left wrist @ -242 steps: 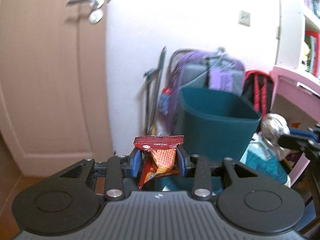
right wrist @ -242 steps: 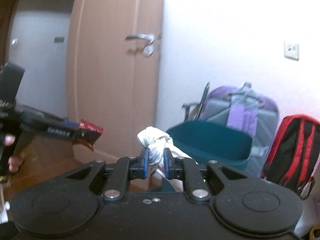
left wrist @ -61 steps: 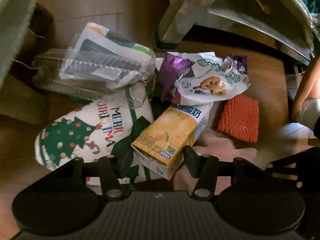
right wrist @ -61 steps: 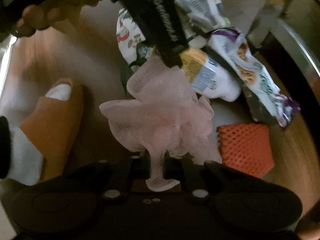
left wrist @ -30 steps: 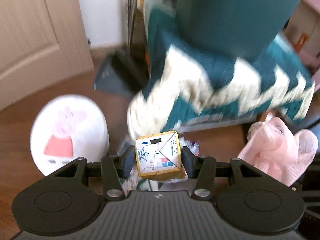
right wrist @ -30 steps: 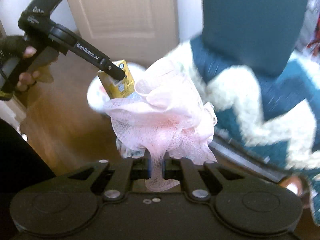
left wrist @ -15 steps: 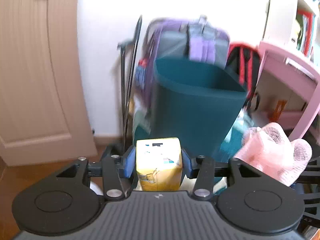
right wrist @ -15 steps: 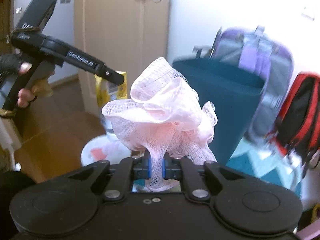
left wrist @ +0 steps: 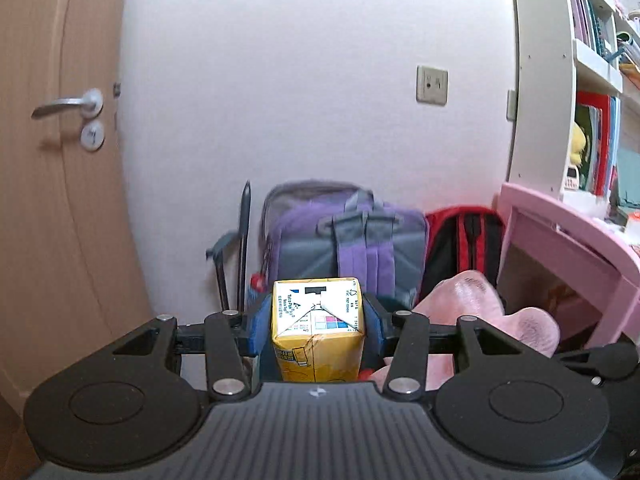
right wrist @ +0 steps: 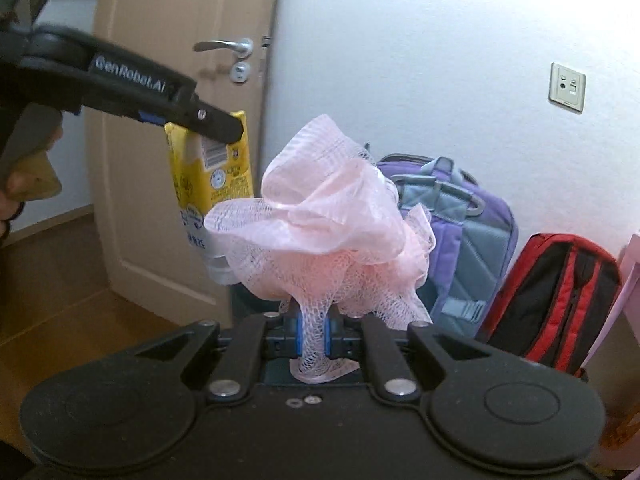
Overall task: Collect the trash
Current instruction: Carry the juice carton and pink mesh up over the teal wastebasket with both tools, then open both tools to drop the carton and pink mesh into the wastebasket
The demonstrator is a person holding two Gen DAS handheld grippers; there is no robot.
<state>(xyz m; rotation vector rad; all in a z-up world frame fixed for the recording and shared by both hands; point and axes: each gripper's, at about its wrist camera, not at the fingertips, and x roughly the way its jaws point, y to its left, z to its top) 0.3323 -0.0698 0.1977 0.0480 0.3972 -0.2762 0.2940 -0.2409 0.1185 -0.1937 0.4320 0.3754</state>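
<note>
My left gripper (left wrist: pixel 318 324) is shut on a yellow drink carton (left wrist: pixel 318 330) and holds it upright in the air, near the wall. The carton (right wrist: pixel 212 172) also shows in the right wrist view, hanging from the left gripper (right wrist: pixel 216 124). My right gripper (right wrist: pixel 312 338) is shut on a pink mesh bath sponge (right wrist: pixel 324 232), held up just right of the carton; the sponge (left wrist: pixel 480 316) shows at the right of the left wrist view. The dark teal bin is almost wholly hidden below the grippers; only a dark edge (right wrist: pixel 244 304) shows.
A purple and grey backpack (left wrist: pixel 344 240) and a red and black backpack (left wrist: pixel 464 240) lean on the white wall. A wooden door (left wrist: pixel 48 200) stands at the left. A pink desk (left wrist: pixel 568 248) and a white bookshelf (left wrist: pixel 576 80) stand at the right.
Both grippers rose from the floor pile with the carton and the sponge. Over the last half second the view tilted up and the bin dropped below the grippers.
</note>
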